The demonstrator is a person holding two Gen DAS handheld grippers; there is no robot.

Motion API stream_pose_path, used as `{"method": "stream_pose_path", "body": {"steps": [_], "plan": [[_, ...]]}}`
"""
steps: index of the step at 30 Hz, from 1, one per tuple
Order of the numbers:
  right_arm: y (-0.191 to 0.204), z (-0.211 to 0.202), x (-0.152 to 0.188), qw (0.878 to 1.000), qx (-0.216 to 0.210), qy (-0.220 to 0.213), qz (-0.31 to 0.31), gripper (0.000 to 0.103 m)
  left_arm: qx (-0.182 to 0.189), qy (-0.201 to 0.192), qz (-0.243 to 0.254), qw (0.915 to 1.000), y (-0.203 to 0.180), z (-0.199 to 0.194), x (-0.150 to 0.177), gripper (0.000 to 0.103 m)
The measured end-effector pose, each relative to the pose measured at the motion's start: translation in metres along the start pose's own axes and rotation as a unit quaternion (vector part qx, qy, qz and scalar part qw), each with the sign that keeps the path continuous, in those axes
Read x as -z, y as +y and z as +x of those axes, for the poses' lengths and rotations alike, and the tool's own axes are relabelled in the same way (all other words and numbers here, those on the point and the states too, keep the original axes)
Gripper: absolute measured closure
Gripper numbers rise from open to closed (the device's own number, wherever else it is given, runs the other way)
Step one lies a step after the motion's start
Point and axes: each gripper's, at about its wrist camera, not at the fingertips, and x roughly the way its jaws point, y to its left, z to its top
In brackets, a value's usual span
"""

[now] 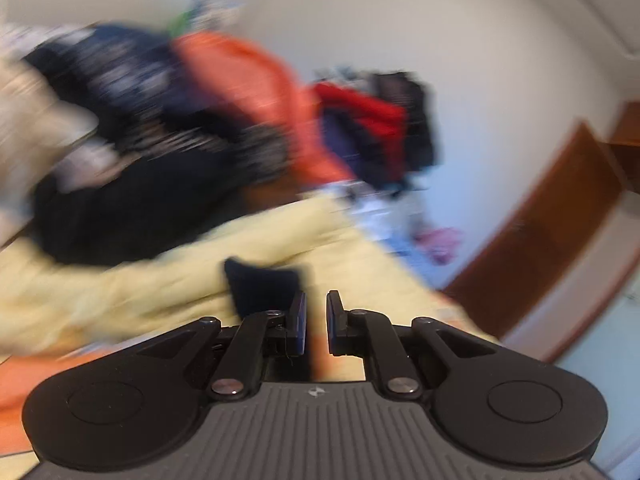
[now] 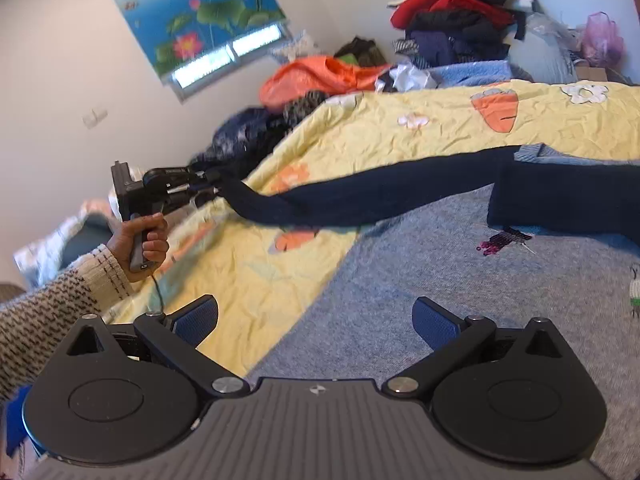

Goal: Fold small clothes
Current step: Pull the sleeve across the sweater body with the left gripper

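Observation:
A small grey knit sweater (image 2: 420,280) with navy sleeves and a sequin patch lies on a yellow carrot-print quilt (image 2: 400,136). Its navy sleeve (image 2: 360,200) stretches out to the left, where my left gripper (image 2: 218,184) is shut on the cuff, held by a hand (image 2: 146,240). The left wrist view is blurred; there the navy sleeve end (image 1: 260,284) sits beside the nearly closed fingers of the left gripper (image 1: 316,304). My right gripper (image 2: 316,306) hovers open over the sweater's grey body, with nothing between its fingers.
A pile of red, black and navy clothes (image 2: 460,12) stands at the far side of the bed beside a pink bag (image 2: 602,38). An orange garment (image 2: 312,76) and dark clothes (image 2: 248,132) lie near the wall. A lotus-print blind (image 2: 192,8) hangs at the back left.

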Motion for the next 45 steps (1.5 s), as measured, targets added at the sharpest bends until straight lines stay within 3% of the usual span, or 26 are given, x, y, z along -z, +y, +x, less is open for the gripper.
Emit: {"method": "stream_pose_path", "body": {"steps": [4, 7, 9, 11, 12, 13, 14, 16, 17, 19, 20, 21, 23, 24, 25, 26, 27, 29, 30, 32, 33, 35, 37, 40, 43, 45], "plan": [[-0.025, -0.035, -0.007, 0.999, 0.031, -0.036, 0.018, 0.001, 0.070, 0.022, 0.118, 0.9902, -0.105, 0.018, 0.000, 0.093], [-0.047, -0.053, -0.015, 0.996, 0.059, -0.053, 0.041, 0.000, 0.064, 0.060, 0.163, 0.9828, -0.148, 0.044, 0.017, 0.093], [-0.051, -0.048, -0.019, 0.996, 0.070, -0.035, 0.040, 0.000, -0.023, 0.058, 0.125, 0.9901, -0.131, 0.057, 0.015, 0.090], [-0.048, -0.041, -0.019, 0.997, 0.064, -0.029, 0.017, 0.000, -0.122, 0.069, 0.048, 0.9890, -0.092, 0.067, 0.010, 0.050], [-0.046, -0.037, -0.018, 0.998, 0.061, -0.027, 0.009, 0.000, -0.169, 0.097, 0.038, 0.9800, -0.077, 0.077, 0.008, 0.003], [-0.043, -0.032, -0.017, 0.998, 0.057, -0.020, 0.000, 0.000, -0.187, 0.119, 0.054, 0.9737, -0.071, 0.084, 0.009, 0.000], [-0.041, -0.027, -0.015, 0.998, 0.054, -0.015, -0.006, 0.000, -0.194, 0.143, 0.089, 0.9664, -0.072, 0.091, 0.010, 0.000], [-0.040, -0.018, -0.010, 0.999, 0.046, -0.012, -0.004, 0.000, -0.231, 0.187, 0.164, 0.9405, -0.087, 0.107, 0.015, 0.000], [-0.040, -0.014, -0.008, 0.999, 0.039, -0.009, -0.001, 0.000, -0.258, 0.200, 0.207, 0.9223, -0.096, 0.117, 0.022, 0.000], [-0.039, -0.008, -0.004, 0.999, 0.032, -0.011, 0.013, 0.000, -0.329, 0.215, 0.300, 0.8696, -0.112, 0.145, 0.039, 0.000], [-0.039, -0.005, -0.003, 0.999, 0.029, -0.009, 0.019, 0.000, -0.353, 0.209, 0.335, 0.8481, -0.116, 0.158, 0.047, 0.000], [-0.037, -0.004, -0.002, 0.999, 0.025, -0.008, 0.021, 0.000, -0.365, 0.204, 0.351, 0.8381, -0.117, 0.169, 0.052, 0.000], [-0.033, -0.005, 0.000, 1.000, 0.021, -0.013, 0.018, 0.000, -0.358, 0.226, 0.359, 0.8315, -0.114, 0.193, 0.062, 0.000], [-0.030, -0.005, 0.000, 1.000, 0.025, -0.015, 0.009, 0.000, -0.367, 0.229, 0.372, 0.8212, -0.113, 0.203, 0.067, 0.004], [-0.026, -0.004, -0.001, 0.999, 0.034, -0.019, -0.002, 0.001, -0.375, 0.227, 0.380, 0.8142, -0.111, 0.208, 0.072, 0.043], [-0.023, -0.003, -0.003, 0.999, 0.044, -0.020, -0.014, 0.001, -0.380, 0.230, 0.372, 0.8145, -0.107, 0.209, 0.073, 0.080], [-0.020, -0.002, -0.006, 0.998, 0.048, -0.020, -0.021, 0.001, -0.385, 0.229, 0.351, 0.8220, -0.101, 0.207, 0.070, 0.096], [-0.020, -0.002, -0.011, 0.999, 0.035, -0.027, -0.017, 0.005, -0.370, 0.205, 0.309, 0.8517, -0.086, 0.190, 0.057, 0.096], [-0.020, -0.001, -0.013, 0.999, 0.030, -0.028, -0.011, 0.010, -0.359, 0.191, 0.271, 0.8726, -0.075, 0.178, 0.047, 0.096], [-0.022, 0.003, -0.019, 1.000, 0.018, -0.011, 0.008, 0.013, -0.299, 0.146, 0.164, 0.9289, -0.051, 0.136, 0.027, 0.097], [-0.026, 0.006, -0.021, 1.000, 0.005, -0.005, 0.026, 0.018, -0.277, 0.120, 0.125, 0.9451, -0.038, 0.116, 0.018, 0.097], [-0.033, 0.012, -0.025, 0.998, -0.017, 0.006, 0.064, 0.024, -0.237, 0.073, 0.067, 0.9664, -0.015, 0.085, 0.004, 0.097], [-0.035, 0.014, -0.028, 0.996, -0.017, 0.013, 0.082, 0.033, -0.211, 0.050, 0.028, 0.9758, -0.003, 0.061, -0.006, 0.097], [-0.040, 0.007, -0.029, 0.994, -0.021, 0.004, 0.106, 0.034, -0.160, 0.025, 0.015, 0.9867, -0.012, 0.043, -0.018, 0.097], [-0.049, -0.009, -0.031, 0.993, -0.013, -0.011, 0.115, 0.034, -0.106, 0.027, 0.065, 0.9919, -0.058, 0.044, -0.020, 0.097], [-0.057, -0.020, -0.032, 0.992, 0.000, -0.021, 0.121, 0.034, -0.081, 0.033, 0.118, 0.9891, -0.098, 0.049, -0.011, 0.097]]}}
